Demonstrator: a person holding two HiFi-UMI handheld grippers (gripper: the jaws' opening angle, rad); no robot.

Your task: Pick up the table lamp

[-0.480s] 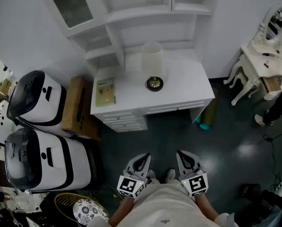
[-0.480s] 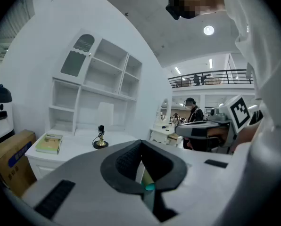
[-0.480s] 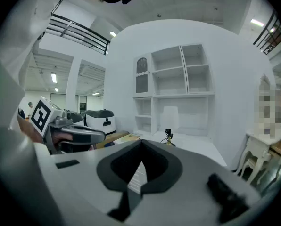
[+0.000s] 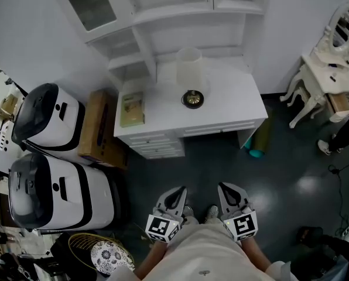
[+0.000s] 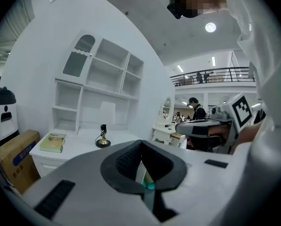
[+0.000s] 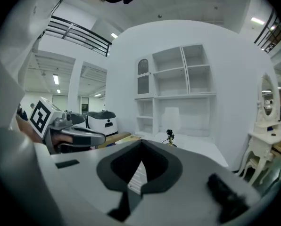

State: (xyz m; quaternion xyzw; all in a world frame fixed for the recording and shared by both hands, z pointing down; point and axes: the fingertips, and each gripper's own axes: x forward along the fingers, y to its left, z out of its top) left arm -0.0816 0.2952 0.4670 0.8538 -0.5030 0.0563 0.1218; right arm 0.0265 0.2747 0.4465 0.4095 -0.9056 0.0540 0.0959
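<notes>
Table lamp on desk, well ahead of left claw, right claw (both closed, empty)

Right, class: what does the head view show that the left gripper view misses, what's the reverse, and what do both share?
Only the head view shows the patterned plate at its bottom left. Only the left gripper view shows the balcony railing and a standing person beyond. Both show the lamp, the book and the white desk.
</notes>
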